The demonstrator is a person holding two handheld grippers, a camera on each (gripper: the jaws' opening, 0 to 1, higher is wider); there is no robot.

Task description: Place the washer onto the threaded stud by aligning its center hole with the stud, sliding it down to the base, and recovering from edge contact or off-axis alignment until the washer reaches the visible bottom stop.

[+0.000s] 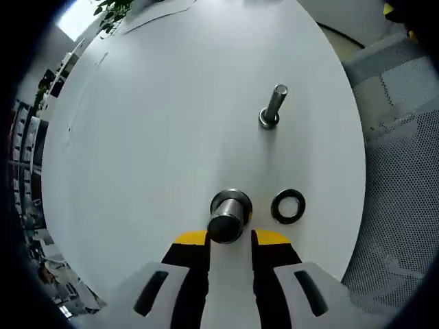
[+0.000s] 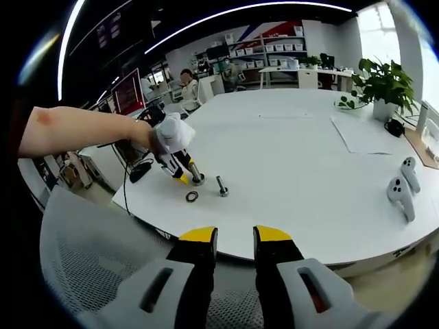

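Looking along the left gripper (image 1: 230,240), its yellow-tipped jaws flank a steel cylinder (image 1: 228,214) standing on the white round table (image 1: 151,137); whether they actually clamp it I cannot tell. The black washer (image 1: 288,206) lies flat at two o'clock from the cylinder, just beside it. Farther off at one o'clock, the threaded stud (image 1: 272,106) stands bare. A mesh chair (image 1: 405,171) borders the table's edge. In the right gripper view, the right gripper (image 2: 234,240) hangs released, holding nothing, over another mesh chair back (image 2: 89,274); two white controllers (image 2: 401,186) lie at three o'clock, a potted plant (image 2: 381,86) beyond.
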